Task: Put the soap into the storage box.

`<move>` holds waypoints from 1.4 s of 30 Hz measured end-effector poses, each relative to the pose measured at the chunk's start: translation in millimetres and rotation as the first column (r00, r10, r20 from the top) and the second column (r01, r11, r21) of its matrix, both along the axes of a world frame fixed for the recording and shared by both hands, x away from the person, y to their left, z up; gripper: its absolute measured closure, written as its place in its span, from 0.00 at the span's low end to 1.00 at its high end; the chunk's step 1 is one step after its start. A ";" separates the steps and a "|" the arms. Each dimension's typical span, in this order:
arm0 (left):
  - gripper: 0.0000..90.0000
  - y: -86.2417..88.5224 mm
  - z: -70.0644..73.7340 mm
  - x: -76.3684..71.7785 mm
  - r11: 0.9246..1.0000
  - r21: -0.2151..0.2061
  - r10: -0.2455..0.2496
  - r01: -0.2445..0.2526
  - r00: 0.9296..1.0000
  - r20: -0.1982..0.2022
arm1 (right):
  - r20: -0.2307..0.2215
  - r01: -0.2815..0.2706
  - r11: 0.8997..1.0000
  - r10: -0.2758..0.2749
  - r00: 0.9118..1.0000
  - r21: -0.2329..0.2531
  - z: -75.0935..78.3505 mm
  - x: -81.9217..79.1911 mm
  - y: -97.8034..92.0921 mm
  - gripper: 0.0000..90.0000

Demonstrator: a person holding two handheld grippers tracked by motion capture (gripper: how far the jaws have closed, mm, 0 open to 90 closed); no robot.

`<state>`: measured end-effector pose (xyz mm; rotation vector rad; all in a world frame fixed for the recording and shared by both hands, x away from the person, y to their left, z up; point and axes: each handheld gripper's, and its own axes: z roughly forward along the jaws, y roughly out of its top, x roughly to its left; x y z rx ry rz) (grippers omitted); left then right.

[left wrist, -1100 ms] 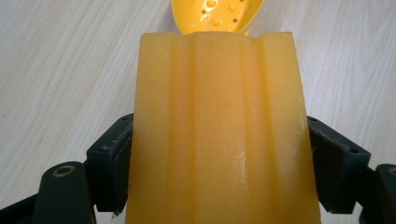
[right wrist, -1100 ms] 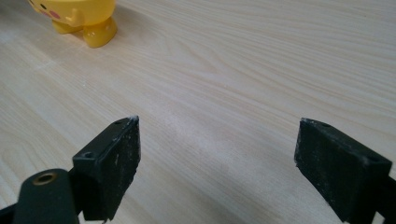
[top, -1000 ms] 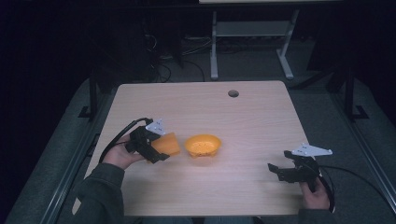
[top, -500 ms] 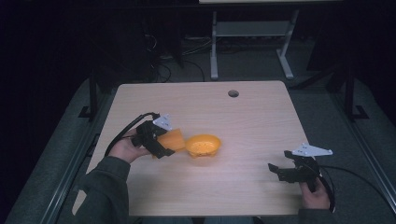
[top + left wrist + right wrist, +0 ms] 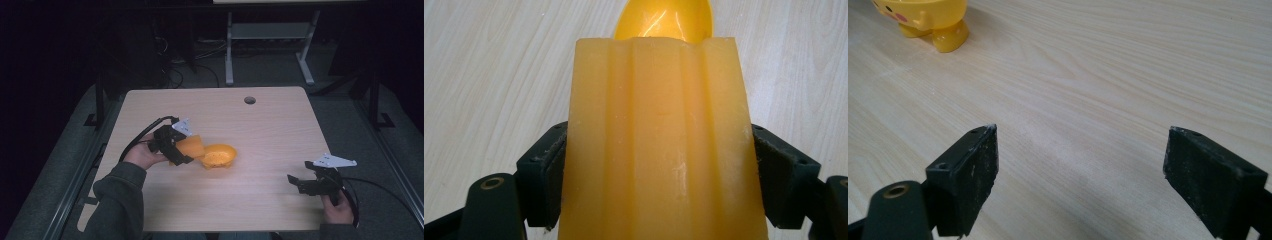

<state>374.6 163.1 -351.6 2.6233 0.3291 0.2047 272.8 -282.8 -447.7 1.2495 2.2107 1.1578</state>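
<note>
Orange block sits clamped between my left jaws, its far edge over the yellow bowl; my right jaws stand apart above bare table.

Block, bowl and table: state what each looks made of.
Block: pale orange, matte and slightly waxy with moulded ridges; likely soft plastic or foam, not certain.
Bowl: glossy yellow-orange hard plastic, judging by bright highlights inside it in the left gripper view.
Table: light wood-grain surface, smooth; probably laminate rather than solid wood.
</note>
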 end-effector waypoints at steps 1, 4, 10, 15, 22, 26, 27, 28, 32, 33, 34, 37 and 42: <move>0.23 -2.0 0.5 0.9 1.000 0.000 -0.001 0.001 1.000 -0.001 | 0.001 0.000 1.000 0.000 1.000 0.000 0.0 0.1 -0.2 0.15; 0.23 -6.3 1.5 3.2 1.000 0.000 -0.014 0.014 1.000 0.001 | 0.002 0.002 1.000 -0.002 1.000 0.000 0.1 0.0 -0.5 0.16; 0.23 -16.9 2.1 6.1 1.000 -0.009 -0.027 0.027 1.000 -0.001 | 0.001 0.014 1.000 -0.014 1.000 0.001 0.2 0.0 -0.5 0.15; 0.23 -23.1 1.6 9.3 0.999 -0.005 -0.040 0.040 0.999 -0.004 | 0.000 0.012 1.000 -0.012 1.000 -0.003 -0.1 0.2 -0.1 0.15; 0.23 -33.9 0.8 12.3 0.998 -0.001 -0.062 0.062 0.998 -0.008 | -0.006 0.001 1.000 -0.002 1.000 -0.008 -1.1 0.6 -0.4 0.15; 0.23 -39.5 0.1 14.1 0.997 -0.010 -0.072 0.071 0.997 -0.013 | -0.004 -0.004 1.000 0.004 1.000 -0.007 -0.5 0.3 0.3 0.16; 0.23 -40.6 -0.5 14.4 0.997 -0.014 -0.071 0.071 0.997 -0.014 | -0.003 -0.005 1.000 0.005 1.000 -0.008 -0.4 0.2 0.4 0.16; 0.23 -41.7 -0.9 15.2 0.997 -0.011 -0.075 0.075 0.997 -0.014 | -0.002 -0.007 1.000 0.007 1.000 -0.009 -0.4 0.2 0.5 0.16; 0.23 -46.0 -3.2 16.7 0.997 -0.012 -0.080 0.080 0.997 -0.017 | -0.006 -0.010 1.000 0.010 1.000 -0.008 -0.4 0.0 0.9 0.15; 0.23 -46.8 -3.9 17.1 0.997 -0.016 -0.081 0.080 0.997 -0.017 | -0.006 -0.012 1.000 0.012 1.000 -0.008 -0.4 0.1 0.9 0.16; 0.23 -47.8 -4.1 17.6 0.996 -0.016 -0.082 0.082 0.996 -0.019 | -0.006 -0.012 1.000 0.012 1.000 -0.008 -0.4 0.1 0.9 0.16; 0.23 -51.7 -3.7 18.5 0.996 -0.014 -0.087 0.087 0.996 -0.019 | -0.003 -0.015 1.000 0.015 1.000 -0.011 -0.5 0.2 0.9 0.15; 0.23 -59.3 -1.4 19.9 0.995 -0.017 -0.103 0.103 0.995 -0.014 | -0.004 -0.016 1.000 0.015 1.000 -0.010 -0.3 -0.1 0.7 0.16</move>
